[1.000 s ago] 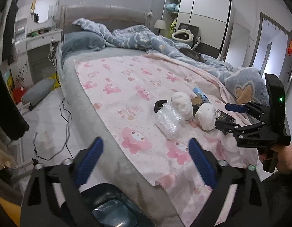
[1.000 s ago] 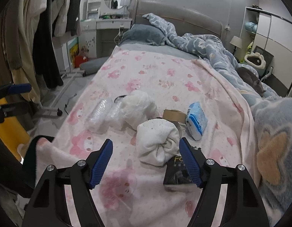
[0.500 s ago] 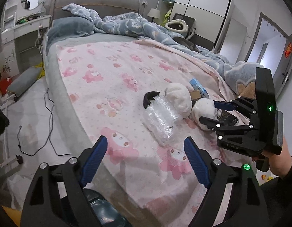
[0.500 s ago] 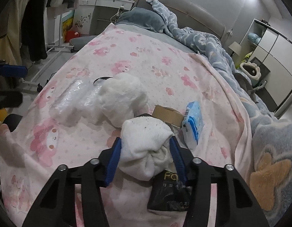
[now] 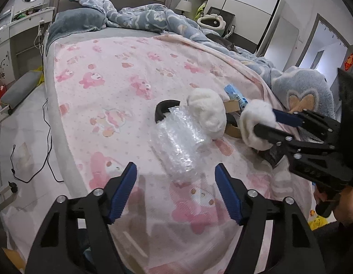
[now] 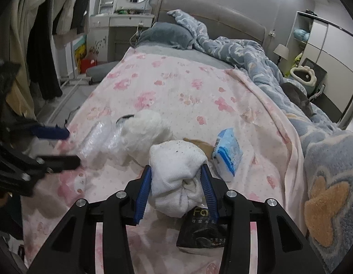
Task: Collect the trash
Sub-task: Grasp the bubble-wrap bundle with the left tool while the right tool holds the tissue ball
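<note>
- White knitted cloth, rolled into a soft ball (image 6: 176, 173), sits clamped between the blue pads of my right gripper (image 6: 176, 182); the jaws are narrow, pressing its sides.
- The ball hangs just above the pink cartoon-print blanket (image 5: 121, 73), over a black crumpled foil packet (image 6: 201, 230).
- My left gripper (image 5: 175, 189) is spread wide and holds nothing.
- Directly ahead of the left gripper, near its fingertips, lies a clear crinkled bubble-wrap roll (image 5: 178, 141). Its long axis runs roughly away from the gripper, tilted slightly left at the far end.
- Judgement: the left gripper is the nearer one to the roll; closing across its short width looks workable once advanced.
- Beyond the roll rests a white fluffy wad (image 5: 208, 116), touching it.
- No bin can be made out in either view.
</note>
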`<state>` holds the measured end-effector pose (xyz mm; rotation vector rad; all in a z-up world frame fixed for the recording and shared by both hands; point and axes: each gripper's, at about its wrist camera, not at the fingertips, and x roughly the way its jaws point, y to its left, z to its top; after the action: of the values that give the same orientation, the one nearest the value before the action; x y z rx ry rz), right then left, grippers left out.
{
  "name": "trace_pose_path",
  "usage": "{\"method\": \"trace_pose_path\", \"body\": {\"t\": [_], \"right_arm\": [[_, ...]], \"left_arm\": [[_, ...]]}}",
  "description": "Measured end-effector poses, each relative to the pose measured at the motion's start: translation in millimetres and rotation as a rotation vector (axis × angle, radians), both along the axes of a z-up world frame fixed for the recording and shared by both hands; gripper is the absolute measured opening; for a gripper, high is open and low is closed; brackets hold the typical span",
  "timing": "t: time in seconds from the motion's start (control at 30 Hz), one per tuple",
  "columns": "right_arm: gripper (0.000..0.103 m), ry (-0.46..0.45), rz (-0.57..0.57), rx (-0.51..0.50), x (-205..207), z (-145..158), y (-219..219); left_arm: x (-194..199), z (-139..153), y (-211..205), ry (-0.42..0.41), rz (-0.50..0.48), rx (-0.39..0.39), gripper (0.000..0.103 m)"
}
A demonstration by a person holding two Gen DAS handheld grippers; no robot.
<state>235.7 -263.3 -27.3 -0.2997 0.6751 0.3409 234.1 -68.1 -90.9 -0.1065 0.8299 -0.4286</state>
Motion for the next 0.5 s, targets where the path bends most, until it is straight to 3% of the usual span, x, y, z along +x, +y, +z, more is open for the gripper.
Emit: {"method": "trace_pose_path", "body": {"t": [0.3,0.5], "right_arm": [[0.044,-0.007,-0.019,0.214,-4.7,23.6,-20.5],[0.044,0.0,-0.018,0.257,-7.3,27.5,-22.0]], "left_arm": [[7.4,-7.0,-15.4,0.032,0.005,0.014,0.059],[13.5,-12.2,-14.1,0.053,0.036,0.026,0.049]]}}
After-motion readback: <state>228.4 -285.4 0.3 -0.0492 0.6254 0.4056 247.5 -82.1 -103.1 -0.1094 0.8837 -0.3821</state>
